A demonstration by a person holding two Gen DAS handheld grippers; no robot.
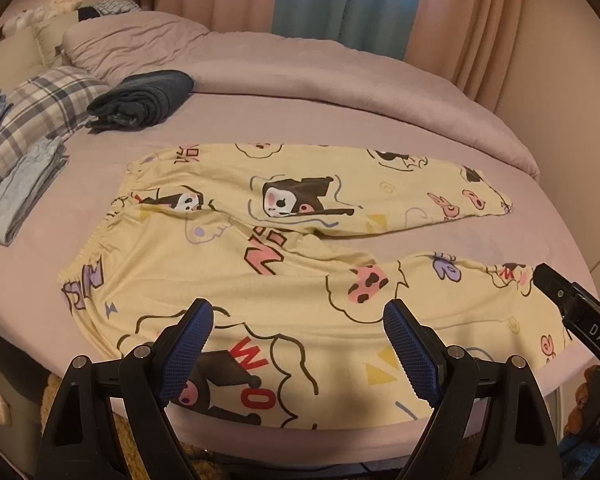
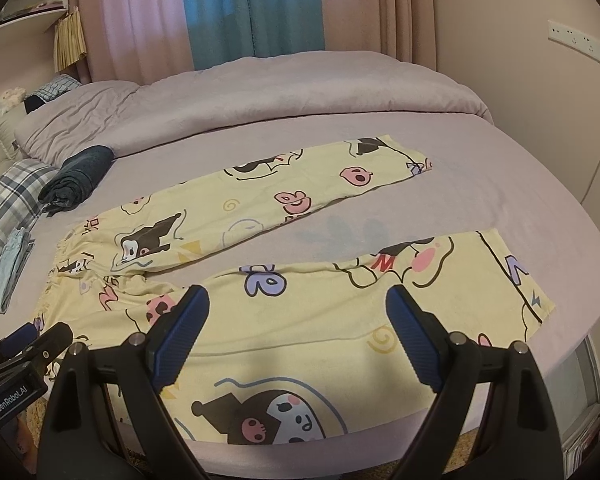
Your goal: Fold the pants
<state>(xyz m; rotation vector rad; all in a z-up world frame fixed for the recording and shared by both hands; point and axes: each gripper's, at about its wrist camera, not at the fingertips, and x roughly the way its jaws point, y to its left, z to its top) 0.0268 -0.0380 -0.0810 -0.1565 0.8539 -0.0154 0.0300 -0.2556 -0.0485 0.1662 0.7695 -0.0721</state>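
**Pants spread flat, not yet folded**

Pants [image 1: 260, 248] look light, soft, limp; probably best pinched at the near leg's edge. Left gripper [image 1: 298, 344] and right gripper [image 2: 296, 332] hover over it, fingers wide, empty. Yellow cartoon print, legs splayed, waistband left, on the bed [image 1: 340, 92].

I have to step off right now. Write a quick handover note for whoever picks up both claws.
Left claw: open, empty, above the near leg toward the waistband.
Right claw: open, empty, above the same leg nearer the cuff.
Yellow pants lie flat on the bed, legs spread apart, waistband toward the folded clothes pile.
Done: spread out only.
Left: every fold, starting with laying one leg onto the other.
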